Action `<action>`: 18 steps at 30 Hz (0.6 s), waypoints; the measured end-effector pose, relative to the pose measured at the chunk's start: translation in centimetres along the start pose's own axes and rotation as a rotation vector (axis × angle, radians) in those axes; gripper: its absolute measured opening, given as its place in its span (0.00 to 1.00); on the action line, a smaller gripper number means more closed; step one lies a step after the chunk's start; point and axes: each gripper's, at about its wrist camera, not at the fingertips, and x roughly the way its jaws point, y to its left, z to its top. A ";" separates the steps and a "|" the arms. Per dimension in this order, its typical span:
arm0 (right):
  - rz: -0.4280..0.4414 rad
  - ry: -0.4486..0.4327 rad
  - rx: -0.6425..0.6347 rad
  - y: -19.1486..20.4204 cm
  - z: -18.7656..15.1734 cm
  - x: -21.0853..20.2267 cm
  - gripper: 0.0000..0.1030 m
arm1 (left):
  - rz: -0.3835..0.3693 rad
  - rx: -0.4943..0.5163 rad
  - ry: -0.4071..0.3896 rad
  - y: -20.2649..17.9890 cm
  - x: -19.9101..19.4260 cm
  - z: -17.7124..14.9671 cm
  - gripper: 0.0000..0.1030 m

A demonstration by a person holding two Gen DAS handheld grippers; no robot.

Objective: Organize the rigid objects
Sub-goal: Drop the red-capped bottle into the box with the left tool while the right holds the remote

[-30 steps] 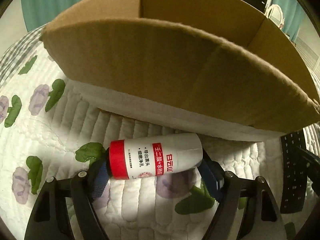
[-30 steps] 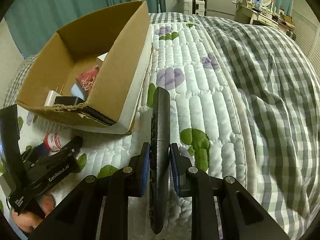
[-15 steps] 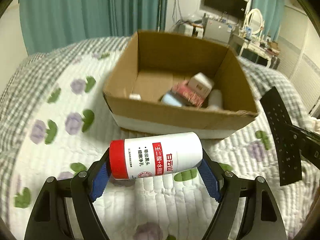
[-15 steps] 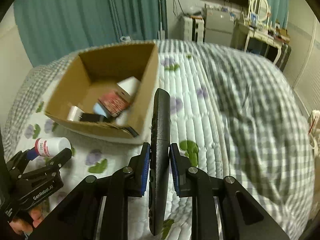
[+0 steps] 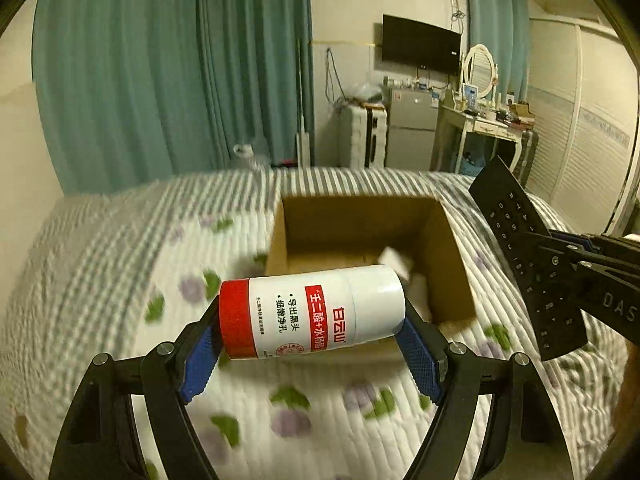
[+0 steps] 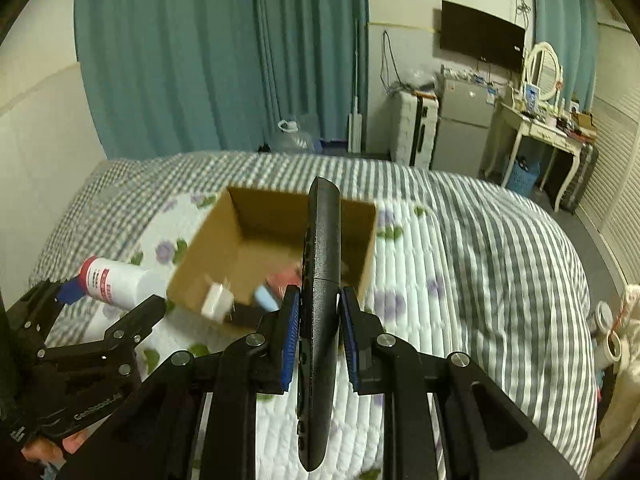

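Both grippers loaded, held above the bed in front of the box.
Left gripper (image 5: 312,344) clamps white bottle (image 5: 316,314) sideways, red cap left, frame centre. Right gripper (image 6: 319,334) clamps black remote (image 6: 320,280) edge-on. Cardboard box (image 6: 200,256) on quilted bed (image 6: 460,280), open: white block (image 6: 218,300), blue item (image 6: 266,298), red item (image 6: 286,280), all blurred.

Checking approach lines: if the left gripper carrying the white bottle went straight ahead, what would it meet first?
Probably the brown cardboard box on the quilted bed. It sits right beyond the left gripper and its red-capped white bottle; depth is uncertain.
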 end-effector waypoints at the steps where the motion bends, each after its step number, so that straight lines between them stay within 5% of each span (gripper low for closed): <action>1: 0.002 -0.003 -0.002 0.0 0.4 0.2 0.19 | 0.002 0.017 -0.009 0.0 0.5 0.7 0.79; 8: 0.006 0.015 -0.014 -0.3 3.1 5.0 0.19 | -0.018 0.085 0.028 -1.3 7.3 2.9 0.79; 18: 0.047 0.100 -0.005 -1.8 1.4 12.8 0.19 | 0.020 0.136 0.135 -2.6 15.6 0.7 0.79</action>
